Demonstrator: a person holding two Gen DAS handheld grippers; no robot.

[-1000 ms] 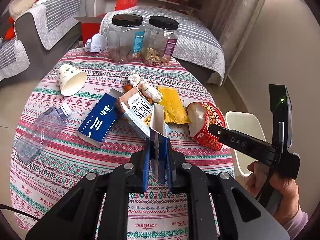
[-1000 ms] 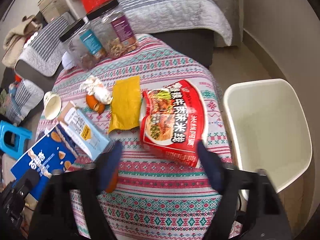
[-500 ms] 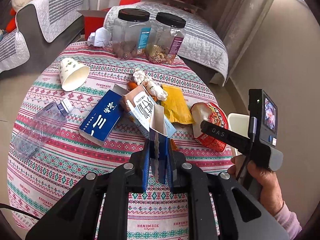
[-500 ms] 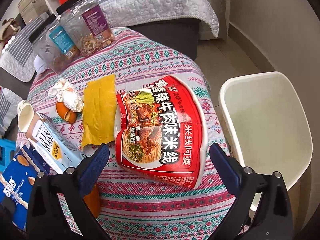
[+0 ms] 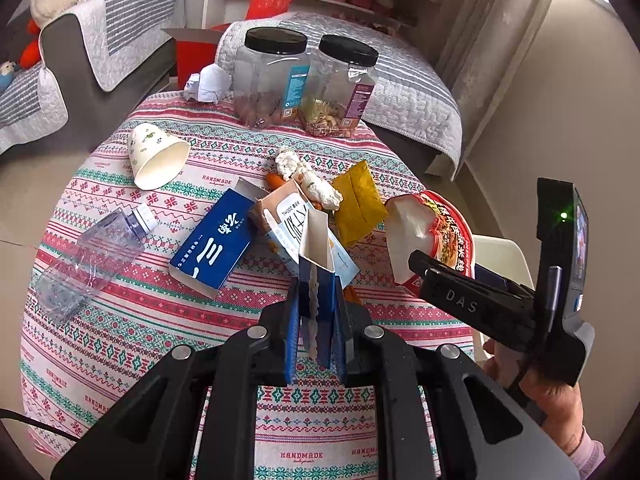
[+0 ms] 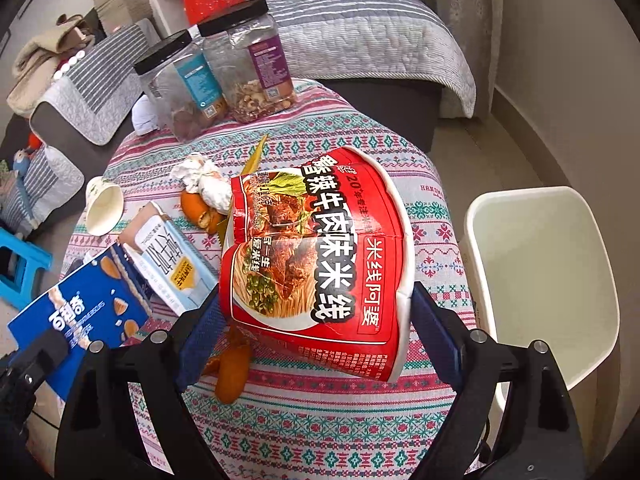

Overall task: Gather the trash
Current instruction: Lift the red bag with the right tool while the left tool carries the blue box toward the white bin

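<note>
Both grippers on trash, noodle bowl between my right jaws

My left gripper [image 5: 317,316] is clamped narrow on a blue carton [image 5: 316,264], holding it by one end above the table [image 5: 120,320]; the carton's open white mouth points away from me. In the right wrist view the same box shows at the lower left as a blue biscuit box [image 6: 80,312].

My right gripper [image 6: 316,332] has its jaws wide and closing around the red noodle bowl [image 6: 316,248]. The bowl is crushed and lies on its side between the blue pads; the right pad sits at its white rim, the left one at its lower left edge. Can't tell if the pads press yet. My right hand [image 5: 536,396] shows under that gripper in the left view.

Just right of the table edge stands a white bin [image 6: 548,280], open, near the bowl.

Other trash on the patterned cloth:
- milk carton [image 5: 288,220] lying flat, touching a second blue box [image 5: 216,248]
- yellow packet [image 5: 360,204] behind the bowl
- crumpled tissue [image 5: 308,180] on orange peel [image 6: 200,212]
- more orange peel [image 6: 230,372] by my right gripper's left pad
- paper cup [image 5: 158,156] on its side
- clear plastic bottle [image 5: 88,256] lying at the left edge
- two black-lidded jars [image 5: 308,84] upright at the far side
</note>
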